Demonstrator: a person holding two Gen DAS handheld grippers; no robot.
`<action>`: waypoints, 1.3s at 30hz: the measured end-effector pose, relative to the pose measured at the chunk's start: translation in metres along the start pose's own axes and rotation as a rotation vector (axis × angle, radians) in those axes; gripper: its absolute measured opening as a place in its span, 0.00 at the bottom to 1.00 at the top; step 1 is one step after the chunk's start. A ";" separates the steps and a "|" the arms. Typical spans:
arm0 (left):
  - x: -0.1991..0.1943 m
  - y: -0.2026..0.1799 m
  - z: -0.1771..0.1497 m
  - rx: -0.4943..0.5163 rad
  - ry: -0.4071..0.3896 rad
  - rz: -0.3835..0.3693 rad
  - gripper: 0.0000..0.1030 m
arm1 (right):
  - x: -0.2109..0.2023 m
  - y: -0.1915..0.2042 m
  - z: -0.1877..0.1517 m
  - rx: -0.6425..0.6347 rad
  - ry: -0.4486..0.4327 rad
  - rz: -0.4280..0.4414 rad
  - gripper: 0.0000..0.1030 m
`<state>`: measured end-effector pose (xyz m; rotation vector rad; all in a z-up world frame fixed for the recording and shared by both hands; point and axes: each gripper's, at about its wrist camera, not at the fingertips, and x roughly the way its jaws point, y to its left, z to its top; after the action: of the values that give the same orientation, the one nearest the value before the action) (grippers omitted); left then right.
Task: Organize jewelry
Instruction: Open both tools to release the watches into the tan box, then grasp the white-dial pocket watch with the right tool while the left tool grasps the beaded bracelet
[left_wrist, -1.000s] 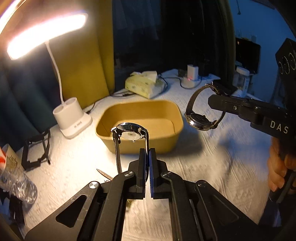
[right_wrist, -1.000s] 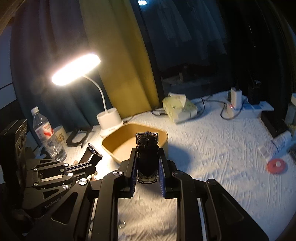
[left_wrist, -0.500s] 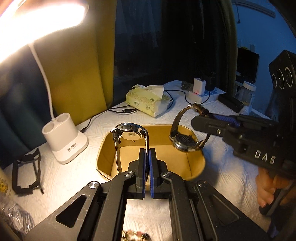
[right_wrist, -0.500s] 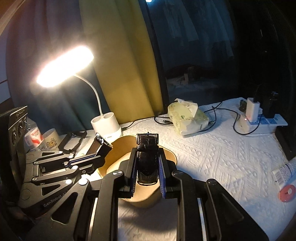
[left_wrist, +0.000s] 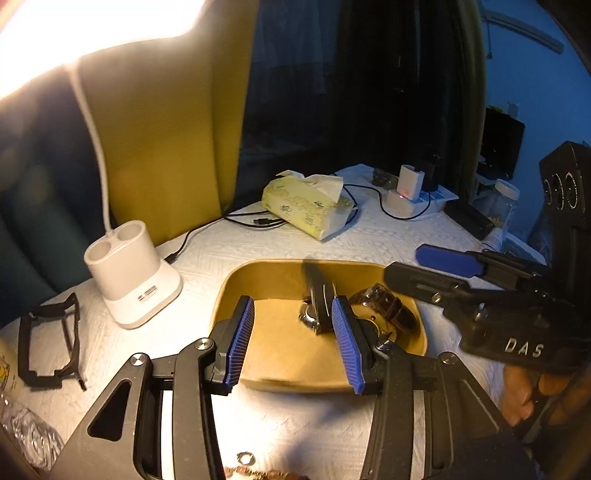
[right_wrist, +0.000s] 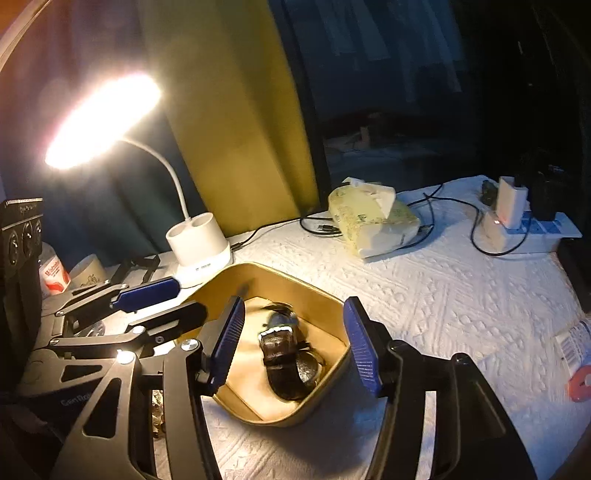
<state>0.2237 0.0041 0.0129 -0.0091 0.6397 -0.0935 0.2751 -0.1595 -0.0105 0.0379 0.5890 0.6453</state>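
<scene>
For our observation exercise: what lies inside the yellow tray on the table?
Inside the yellow tray lie two watches: a dark-strapped watch and, beyond it, a blurred second watch. Any floor beneath them is covered.

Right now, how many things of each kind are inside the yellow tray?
Watches with a brown leather strap: 1
Watches with a dark strap, motion-blurred: 1
Total in the yellow tray: 2
</scene>
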 end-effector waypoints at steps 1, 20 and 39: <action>-0.003 0.002 -0.001 -0.001 -0.001 0.002 0.45 | -0.002 0.001 0.000 -0.001 -0.002 -0.004 0.54; -0.085 0.014 -0.045 -0.039 -0.067 0.022 0.45 | -0.061 0.034 -0.039 -0.036 0.010 -0.065 0.54; -0.129 0.021 -0.109 -0.112 -0.042 0.012 0.45 | -0.086 0.076 -0.107 -0.056 0.111 -0.063 0.54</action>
<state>0.0570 0.0386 0.0014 -0.1153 0.6018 -0.0452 0.1213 -0.1636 -0.0411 -0.0691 0.6766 0.6052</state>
